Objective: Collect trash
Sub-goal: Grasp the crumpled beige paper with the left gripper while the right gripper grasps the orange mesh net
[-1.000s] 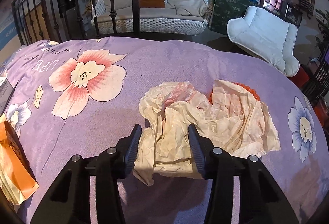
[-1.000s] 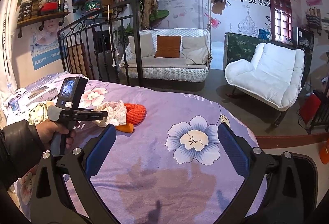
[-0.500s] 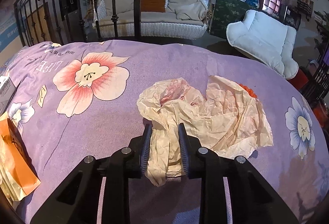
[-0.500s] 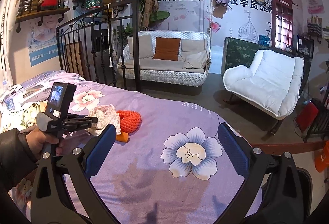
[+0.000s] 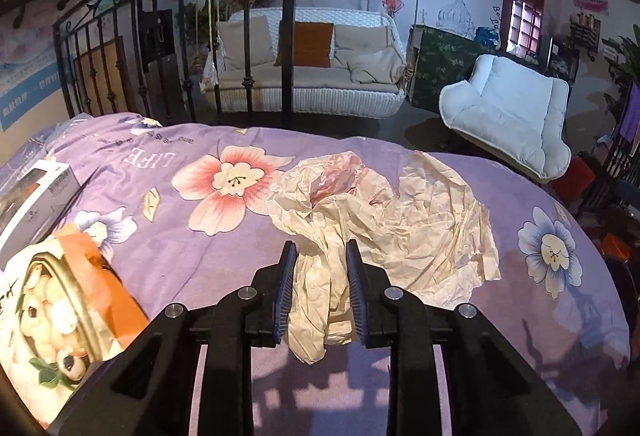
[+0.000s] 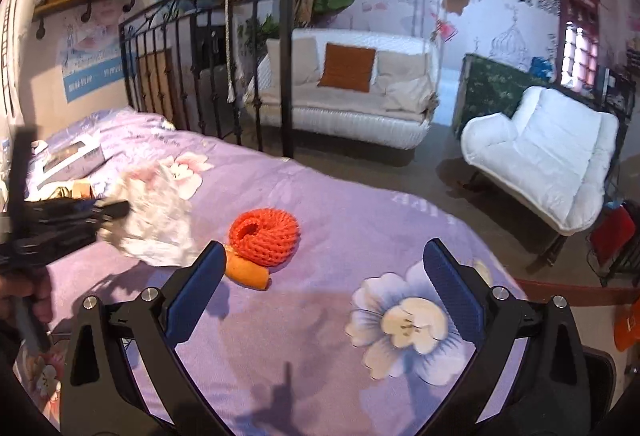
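Observation:
A crumpled cream paper [image 5: 400, 220] hangs from my left gripper [image 5: 320, 288], which is shut on its bunched near end above the purple floral bedspread [image 5: 160, 260]. In the right wrist view the same paper [image 6: 152, 220] is a blur at the left, held by the left gripper [image 6: 116, 209] in a person's hand. An orange foam net [image 6: 264, 234] lies on the bedspread [image 6: 360, 203] with an orange peel piece [image 6: 248, 274] against its near side. My right gripper [image 6: 325, 248] is open just short of the net, with nothing between its fingers.
An orange snack bag [image 5: 68, 300] and a white box [image 5: 32, 203] lie at the bed's left side. A black iron bed frame [image 5: 288, 35] stands at the far edge. Beyond it are a wicker sofa [image 5: 312, 75] and a white armchair [image 5: 508, 115].
My left gripper closed on the paper and lifted it up and to the left, uncovering the orange net. My right gripper moved nearer the net.

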Demonstrator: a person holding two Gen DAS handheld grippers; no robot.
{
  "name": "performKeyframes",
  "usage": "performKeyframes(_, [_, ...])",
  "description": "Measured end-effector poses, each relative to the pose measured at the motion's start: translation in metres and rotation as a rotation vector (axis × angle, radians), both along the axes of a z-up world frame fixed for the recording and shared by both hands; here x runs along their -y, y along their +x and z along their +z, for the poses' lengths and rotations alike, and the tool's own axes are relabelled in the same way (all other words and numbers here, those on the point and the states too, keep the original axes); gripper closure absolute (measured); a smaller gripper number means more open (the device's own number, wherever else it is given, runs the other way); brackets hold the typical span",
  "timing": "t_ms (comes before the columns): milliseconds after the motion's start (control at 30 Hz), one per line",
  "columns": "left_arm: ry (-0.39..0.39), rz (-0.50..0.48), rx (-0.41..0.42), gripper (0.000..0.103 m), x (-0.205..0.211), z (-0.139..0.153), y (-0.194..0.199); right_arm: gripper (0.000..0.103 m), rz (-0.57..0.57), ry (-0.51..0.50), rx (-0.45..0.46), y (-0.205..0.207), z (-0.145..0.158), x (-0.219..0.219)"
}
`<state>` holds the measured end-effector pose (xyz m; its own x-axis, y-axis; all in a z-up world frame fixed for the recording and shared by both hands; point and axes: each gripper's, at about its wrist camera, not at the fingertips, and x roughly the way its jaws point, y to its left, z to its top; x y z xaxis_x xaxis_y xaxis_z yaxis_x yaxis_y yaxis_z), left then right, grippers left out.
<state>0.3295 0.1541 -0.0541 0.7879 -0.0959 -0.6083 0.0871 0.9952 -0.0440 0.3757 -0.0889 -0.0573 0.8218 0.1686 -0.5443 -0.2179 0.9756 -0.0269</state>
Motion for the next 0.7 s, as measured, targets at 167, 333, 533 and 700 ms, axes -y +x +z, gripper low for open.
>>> performKeyframes(167, [0.063,0.019,0.098,0.077,0.0,0.029,-0.06,0.014,0.061,-0.055,-0.112,0.047,-0.029,-0.034])
performKeyframes(333, [0.099,0.018,0.165,0.077,0.001,0.042,-0.103,0.022,0.096,-0.08,-0.193,0.081,-0.055,-0.063])
performKeyframes(533, [0.072,0.024,0.17,0.077,-0.011,0.037,-0.106,0.035,0.146,-0.102,-0.278,0.105,-0.067,-0.093])
performKeyframes(700, [0.084,0.039,0.183,0.077,-0.013,0.034,-0.108,0.035,0.124,-0.128,-0.336,0.116,-0.073,-0.102])
